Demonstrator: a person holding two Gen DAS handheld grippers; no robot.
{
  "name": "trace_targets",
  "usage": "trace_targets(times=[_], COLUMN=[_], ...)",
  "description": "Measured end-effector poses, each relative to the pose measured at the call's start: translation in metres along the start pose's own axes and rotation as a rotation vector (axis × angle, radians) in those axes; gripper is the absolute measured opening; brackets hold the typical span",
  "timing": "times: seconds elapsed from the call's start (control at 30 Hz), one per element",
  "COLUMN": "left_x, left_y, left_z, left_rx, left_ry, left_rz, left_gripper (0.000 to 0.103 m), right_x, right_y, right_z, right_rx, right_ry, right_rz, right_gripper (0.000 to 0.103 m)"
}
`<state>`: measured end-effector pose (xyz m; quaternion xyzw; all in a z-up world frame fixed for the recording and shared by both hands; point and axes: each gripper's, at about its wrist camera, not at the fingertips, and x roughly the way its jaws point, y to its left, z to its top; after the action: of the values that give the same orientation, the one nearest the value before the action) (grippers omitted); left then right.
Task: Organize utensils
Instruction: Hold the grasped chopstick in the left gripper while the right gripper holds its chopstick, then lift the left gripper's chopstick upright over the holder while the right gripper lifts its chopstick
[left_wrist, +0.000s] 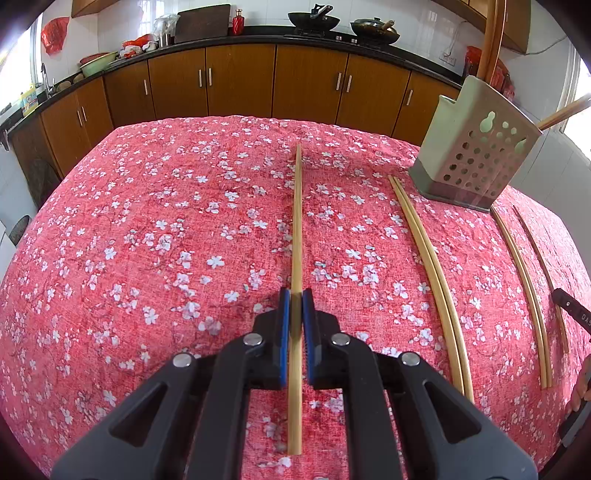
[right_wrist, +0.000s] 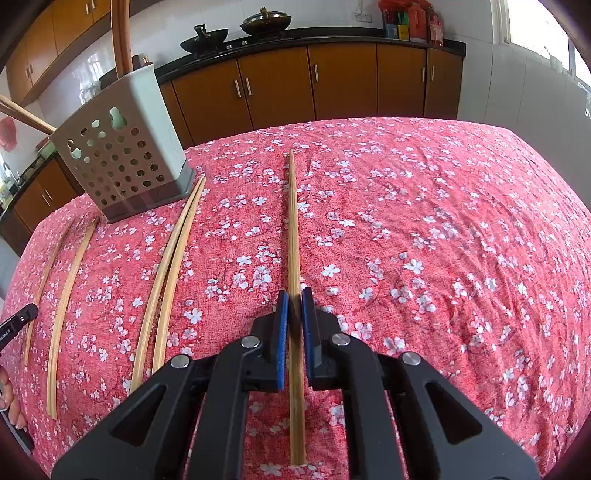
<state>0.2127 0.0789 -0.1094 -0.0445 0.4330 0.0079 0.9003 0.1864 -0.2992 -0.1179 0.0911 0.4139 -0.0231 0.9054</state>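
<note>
Two tongs, the left tongs (left_wrist: 296, 295) and right tongs (right_wrist: 295, 295), each clamped one chopstick (left_wrist: 296, 221) near the perforated holder (left_wrist: 476, 155).

Pink floral tablecloth (left_wrist: 147, 221), brown wooden cabinets (left_wrist: 240, 81) — two black woks (right_wrist: 204, 40) on the counter

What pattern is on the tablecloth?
Red tablecloth with small white blossoms; clearest in the right wrist view.
</note>
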Motion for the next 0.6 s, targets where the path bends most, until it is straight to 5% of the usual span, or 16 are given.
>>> trace_targets(times=[0.6], left_x=[-0.0004], left_y=[-0.0007], left_z=[0.0005], left_rx=[-0.002], left_ry=[0.002], left_rz=[0.000], left_gripper=[0.009], right_x=[-0.0023], right_y=[0.0007], right_z=[-0.0009], right_rx=[0.000], right_ry=[0.001], right_rz=[-0.003], right_gripper=[0.009])
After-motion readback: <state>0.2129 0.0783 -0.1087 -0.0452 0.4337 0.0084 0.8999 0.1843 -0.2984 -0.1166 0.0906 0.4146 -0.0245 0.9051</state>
